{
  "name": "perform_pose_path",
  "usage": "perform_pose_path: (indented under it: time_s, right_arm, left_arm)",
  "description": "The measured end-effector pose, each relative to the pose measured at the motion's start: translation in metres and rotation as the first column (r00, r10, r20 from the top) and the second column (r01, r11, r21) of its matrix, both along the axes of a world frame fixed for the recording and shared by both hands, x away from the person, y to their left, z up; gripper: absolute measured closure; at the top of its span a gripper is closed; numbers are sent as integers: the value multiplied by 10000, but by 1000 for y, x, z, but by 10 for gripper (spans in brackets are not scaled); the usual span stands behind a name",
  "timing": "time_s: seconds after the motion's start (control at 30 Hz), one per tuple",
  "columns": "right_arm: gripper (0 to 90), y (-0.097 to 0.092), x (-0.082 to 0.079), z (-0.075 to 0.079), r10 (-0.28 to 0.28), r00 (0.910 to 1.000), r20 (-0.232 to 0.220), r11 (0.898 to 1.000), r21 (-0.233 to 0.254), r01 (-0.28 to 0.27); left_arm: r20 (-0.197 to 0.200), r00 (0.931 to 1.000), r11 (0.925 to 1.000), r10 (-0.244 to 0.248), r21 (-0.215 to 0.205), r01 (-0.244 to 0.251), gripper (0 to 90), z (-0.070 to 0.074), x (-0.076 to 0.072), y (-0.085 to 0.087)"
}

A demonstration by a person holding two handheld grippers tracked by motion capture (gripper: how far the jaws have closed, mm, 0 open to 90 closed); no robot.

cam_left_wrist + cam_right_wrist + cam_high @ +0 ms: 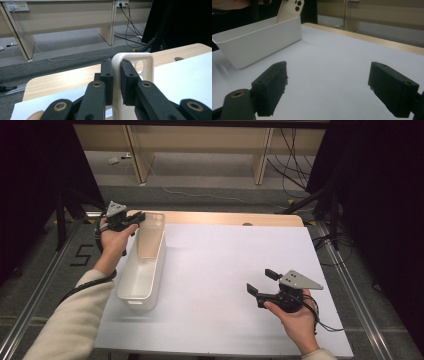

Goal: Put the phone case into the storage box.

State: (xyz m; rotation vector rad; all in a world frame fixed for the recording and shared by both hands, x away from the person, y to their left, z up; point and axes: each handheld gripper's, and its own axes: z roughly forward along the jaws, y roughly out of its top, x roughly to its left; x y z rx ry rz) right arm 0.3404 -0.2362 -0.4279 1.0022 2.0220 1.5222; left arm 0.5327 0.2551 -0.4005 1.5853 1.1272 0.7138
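Note:
A cream phone case (151, 236) with camera cut-outs stands on end in the far end of a long white bin (141, 281), leaning over it. My left gripper (140, 218) is shut on the case's upper edge; in the left gripper view the black pads (108, 75) squeeze the case (132, 55) rim from both sides. My right gripper (261, 281) rests open over the white sheet at the right, nothing between its jaws. In the right gripper view the open gripper (328, 85) faces the bin (262, 37) and the case (290, 10).
A white sheet (225, 265) covers the wooden table (225, 218). Beyond the table stand desk legs (261, 165) and floor cables (295, 165). Dark stands and curtains flank both sides.

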Motion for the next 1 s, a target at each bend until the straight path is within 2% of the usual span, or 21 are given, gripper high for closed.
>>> perform_pose_path:
  time_s: [0.07,0.2,0.93,1.0]
  right_arm:
    - [170,-1,0,1,17,10000,-79,9999,-128,-18]
    - [170,0,0,0,-13,10000,18,10000,-2,13]
    - [169,0,1,-1,40,10000,35,10000,-31,-40]
    - [169,0,0,0,47,9999,-107,10000,-43,-48]
  left_arm:
    - [8,10000,10000,1,3,-1,816,0,0,0]
    - [4,10000,10000,24,-6,-24,816,-1,0,0]
    - [-110,9999,9999,113,66,-113,809,-5,3,5]
    - [-152,9998,9999,124,91,-123,808,-6,3,5]
